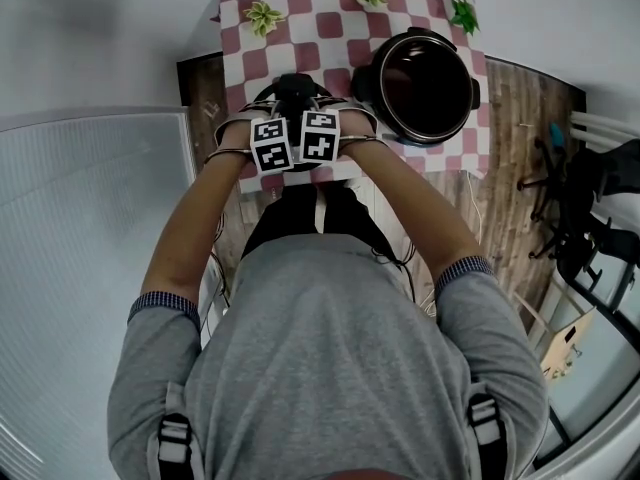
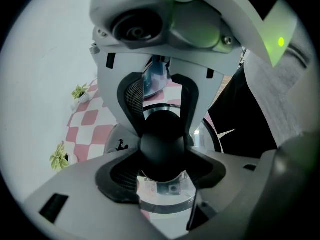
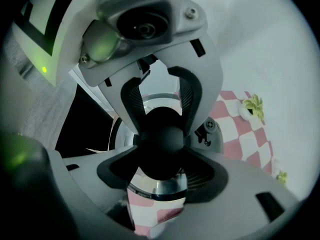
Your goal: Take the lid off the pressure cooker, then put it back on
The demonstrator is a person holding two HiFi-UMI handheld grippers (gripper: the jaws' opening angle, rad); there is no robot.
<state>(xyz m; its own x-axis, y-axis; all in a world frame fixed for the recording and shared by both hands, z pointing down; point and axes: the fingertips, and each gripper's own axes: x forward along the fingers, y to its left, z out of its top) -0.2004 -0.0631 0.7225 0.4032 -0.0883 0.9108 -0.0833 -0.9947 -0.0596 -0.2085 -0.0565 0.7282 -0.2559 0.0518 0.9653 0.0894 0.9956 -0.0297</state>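
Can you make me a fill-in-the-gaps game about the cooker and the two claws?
1. The left claw and the right claw both squeeze the lid's round black ____.
2. The pressure cooker stands ____, with nothing covering it.
3. Along the far edge of the checked tablecloth stand ____ little plants.

Missing words: knob; open; three.
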